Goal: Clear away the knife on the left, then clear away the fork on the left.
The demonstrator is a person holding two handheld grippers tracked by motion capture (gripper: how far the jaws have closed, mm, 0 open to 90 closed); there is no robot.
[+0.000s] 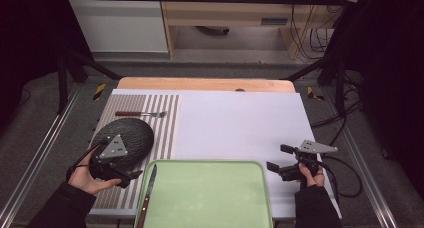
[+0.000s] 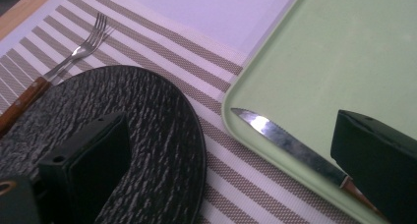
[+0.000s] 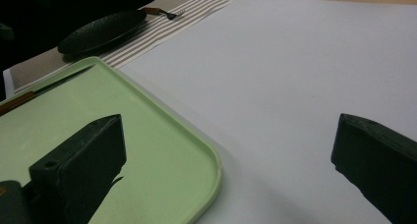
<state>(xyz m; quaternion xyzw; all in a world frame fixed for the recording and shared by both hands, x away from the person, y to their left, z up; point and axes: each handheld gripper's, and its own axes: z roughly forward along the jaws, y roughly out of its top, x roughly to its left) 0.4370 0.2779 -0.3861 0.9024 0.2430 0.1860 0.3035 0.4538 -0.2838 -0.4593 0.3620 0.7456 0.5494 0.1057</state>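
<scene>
Both grippers spread, holding nothing.
Your left gripper (image 1: 131,175) hangs over the black plate (image 1: 131,133), knife (image 1: 148,190) at its 3 o'clock on the green tray (image 1: 215,164); right gripper (image 1: 280,158) hovers off the tray's 3 o'clock edge.

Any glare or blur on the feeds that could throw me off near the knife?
Left gripper view: the steel knife blade on the pale green tray catches a bright highlight; both near tool jaws are soft. Right gripper view: even light, the far black textured plate is dim. High view: surroundings dark, slightly grainy.
</scene>
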